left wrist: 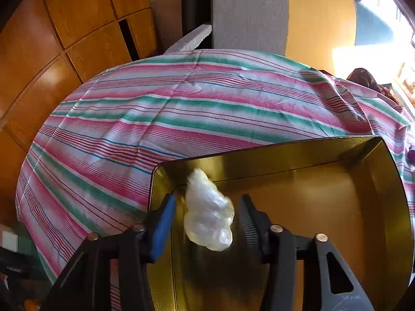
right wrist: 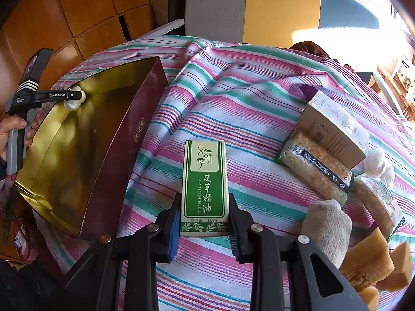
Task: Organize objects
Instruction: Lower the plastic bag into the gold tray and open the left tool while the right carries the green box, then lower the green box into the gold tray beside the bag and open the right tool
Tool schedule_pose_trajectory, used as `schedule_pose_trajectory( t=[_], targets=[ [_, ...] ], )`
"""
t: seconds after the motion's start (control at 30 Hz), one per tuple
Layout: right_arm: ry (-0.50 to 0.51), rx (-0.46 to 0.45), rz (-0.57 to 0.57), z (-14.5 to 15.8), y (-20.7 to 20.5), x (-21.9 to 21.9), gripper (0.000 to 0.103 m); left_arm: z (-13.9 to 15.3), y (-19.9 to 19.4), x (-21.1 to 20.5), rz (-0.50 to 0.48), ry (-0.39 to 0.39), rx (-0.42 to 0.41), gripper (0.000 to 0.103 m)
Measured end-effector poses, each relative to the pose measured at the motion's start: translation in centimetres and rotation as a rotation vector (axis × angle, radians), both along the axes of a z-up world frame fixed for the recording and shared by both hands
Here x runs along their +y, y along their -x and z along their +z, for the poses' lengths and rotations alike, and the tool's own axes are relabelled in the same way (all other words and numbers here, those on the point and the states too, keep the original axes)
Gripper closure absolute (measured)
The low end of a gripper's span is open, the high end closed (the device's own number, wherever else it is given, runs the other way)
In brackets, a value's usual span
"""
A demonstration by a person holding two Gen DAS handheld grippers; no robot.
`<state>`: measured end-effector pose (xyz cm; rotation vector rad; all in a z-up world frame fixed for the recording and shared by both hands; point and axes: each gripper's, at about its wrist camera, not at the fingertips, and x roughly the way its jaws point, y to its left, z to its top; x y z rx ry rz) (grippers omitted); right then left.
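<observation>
Left gripper (left wrist: 206,213): its two fingers stood apart over the near left corner of the gold tray (left wrist: 373,207), touching nothing.
Plastic bundle (left wrist: 208,212): a crumpled clear wad sat in the gap between those fingers, blurred, with space on both sides; whether it rested on the tray floor I could not tell.
Right gripper (right wrist: 204,223): its fingers were clamped on the lower end of a green and white box (right wrist: 203,184) (printed "Tsao Essential Oil", 10 ml), which stood upright and reached forward past the fingertips.
Tray, from the right wrist view: the gold tray with dark red outer walls (right wrist: 124,140) lay to the left of the right fingers, with the left gripper (right wrist: 75,96) held over its far corner by a bare hand (right wrist: 13,132).
Cloth (right wrist: 259,108): a wrinkled sheet striped pink, green and white spread beneath everything.
Right of the right fingers: a pale carton (right wrist: 334,127) rested against a packet of crisp cakes (right wrist: 313,165), beside it a second packet (right wrist: 376,202), nearer a beige knitted roll (right wrist: 328,228) and yellow sponges (right wrist: 368,261).
</observation>
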<state>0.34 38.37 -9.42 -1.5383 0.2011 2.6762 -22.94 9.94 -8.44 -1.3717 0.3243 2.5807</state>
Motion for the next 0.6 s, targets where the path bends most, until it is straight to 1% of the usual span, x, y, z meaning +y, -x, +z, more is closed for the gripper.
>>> schedule_pose_trajectory(
  t=[0.03, 0.13, 0.27, 0.33, 0.4, 0.5, 0.6],
  targets=[
    [0.000, 0.000, 0.001, 0.0, 0.0, 0.0, 0.073, 0.4, -0.3, -0.1, -0.003, 0.003, 0.021, 0.035],
    [-0.007, 0.004, -0.005, 0.0, 0.0, 0.0, 0.073, 1.5, -1.2, -0.5, -0.013, -0.004, 0.047, 0.034],
    [-0.007, 0.011, -0.035, 0.6, -0.1, 0.4, 0.073, 3.8, -3.8, -2.0, -0.021, -0.071, 0.089, 0.034],
    [-0.007, 0.027, -0.050, 1.4, -0.1, 0.4, 0.073, 4.9, -5.6, -3.0, -0.014, -0.096, 0.117, 0.034],
    [0.001, 0.049, -0.058, 2.6, 0.0, -0.1, 0.073, 5.7, -7.4, -4.1, 0.001, -0.116, 0.134, 0.031],
    [0.038, 0.085, -0.034, 4.2, 0.8, -2.2, 0.073, 6.0, -9.9, -5.9, 0.018, -0.145, 0.144, 0.030],
    [0.066, 0.091, 0.044, 5.3, 2.5, -6.0, 0.073, 5.9, -12.0, -7.4, 0.033, -0.164, 0.137, 0.030]
  ],
)
